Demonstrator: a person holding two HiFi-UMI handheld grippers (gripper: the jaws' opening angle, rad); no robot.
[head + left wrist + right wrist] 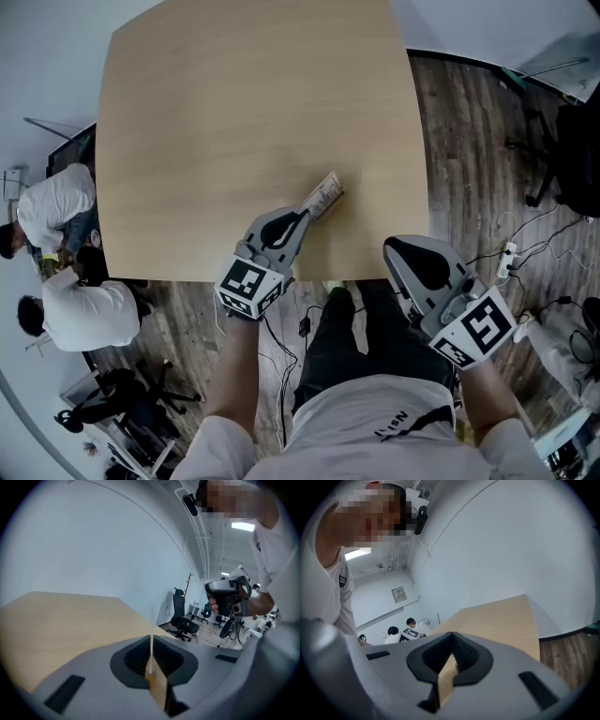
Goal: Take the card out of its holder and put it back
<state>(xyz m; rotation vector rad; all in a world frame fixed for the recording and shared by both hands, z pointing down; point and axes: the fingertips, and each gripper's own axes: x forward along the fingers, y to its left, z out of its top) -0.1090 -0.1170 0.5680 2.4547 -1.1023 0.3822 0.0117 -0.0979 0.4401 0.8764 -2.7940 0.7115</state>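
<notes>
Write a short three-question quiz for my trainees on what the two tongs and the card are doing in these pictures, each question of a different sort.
1. True or false: the right tongs hold the card.
2. Pick one. The card is: A) lying loose in the middle of the table; B) gripped by the left tongs, over the table; C) on the floor.
3. Fill the gap: the right tongs are empty, and their two halves are ____ (apart / together).

Key: 1 false, the left tongs hold it; 2 B; 3 together.
</notes>
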